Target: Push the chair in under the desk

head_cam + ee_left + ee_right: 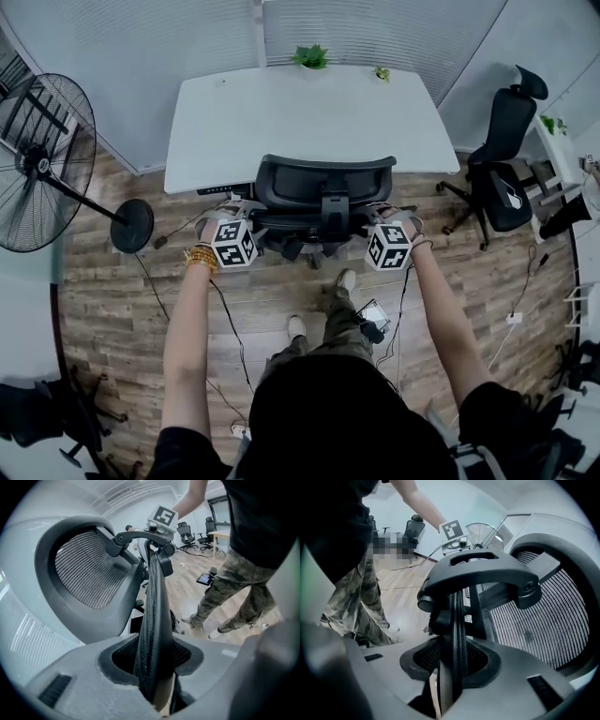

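Observation:
A black mesh office chair [323,183] stands at the near edge of the white desk [309,117], its seat partly beneath the top. My left gripper [246,210] is shut on the left edge of the backrest, and my right gripper [380,212] is shut on the right edge. In the left gripper view the backrest's padded rim [154,616] runs straight between the jaws of the left gripper [152,667], with the mesh headrest [86,573] to the left. In the right gripper view the same rim [458,630] is clamped in the right gripper [452,667].
A standing fan [42,164] is at the left on the wood floor. A second black chair [502,155] stands at the right. Two small plants [310,56] sit at the desk's far edge. Cables and a small device [373,317] lie by the person's feet.

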The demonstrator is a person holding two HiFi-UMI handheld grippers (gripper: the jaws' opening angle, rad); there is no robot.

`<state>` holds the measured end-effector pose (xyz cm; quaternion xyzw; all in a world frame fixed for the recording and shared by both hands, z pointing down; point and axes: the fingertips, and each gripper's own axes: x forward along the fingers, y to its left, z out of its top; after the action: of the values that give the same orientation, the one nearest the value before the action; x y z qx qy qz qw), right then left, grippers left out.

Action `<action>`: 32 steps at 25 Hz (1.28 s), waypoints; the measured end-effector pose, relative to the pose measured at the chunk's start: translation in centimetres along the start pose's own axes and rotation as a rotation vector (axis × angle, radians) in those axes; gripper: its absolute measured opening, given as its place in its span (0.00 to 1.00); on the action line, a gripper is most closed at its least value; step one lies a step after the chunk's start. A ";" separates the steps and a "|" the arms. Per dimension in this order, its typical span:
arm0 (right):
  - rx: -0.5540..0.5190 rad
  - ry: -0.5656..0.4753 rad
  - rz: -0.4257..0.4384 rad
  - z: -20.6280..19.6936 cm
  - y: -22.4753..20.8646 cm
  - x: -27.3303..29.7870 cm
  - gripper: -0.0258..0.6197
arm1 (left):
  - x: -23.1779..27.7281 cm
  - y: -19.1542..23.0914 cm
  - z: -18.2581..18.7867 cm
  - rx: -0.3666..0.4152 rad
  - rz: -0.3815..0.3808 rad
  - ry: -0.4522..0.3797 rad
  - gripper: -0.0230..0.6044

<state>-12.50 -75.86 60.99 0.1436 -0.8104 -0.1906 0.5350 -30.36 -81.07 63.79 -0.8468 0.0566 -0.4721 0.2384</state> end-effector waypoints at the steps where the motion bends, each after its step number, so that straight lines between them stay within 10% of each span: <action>1: 0.000 -0.001 0.000 -0.2 -0.4 0.1 0.23 | 0.2 0.4 0.0 -0.002 0.001 0.004 0.30; 32: -0.035 0.034 0.035 -5.3 -12.2 4.4 0.21 | 5.4 12.3 -1.9 -0.045 0.043 0.090 0.30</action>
<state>-9.00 -89.43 60.79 0.1234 -0.8001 -0.1927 0.5545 -27.38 -94.30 63.20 -0.8284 0.0962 -0.5032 0.2267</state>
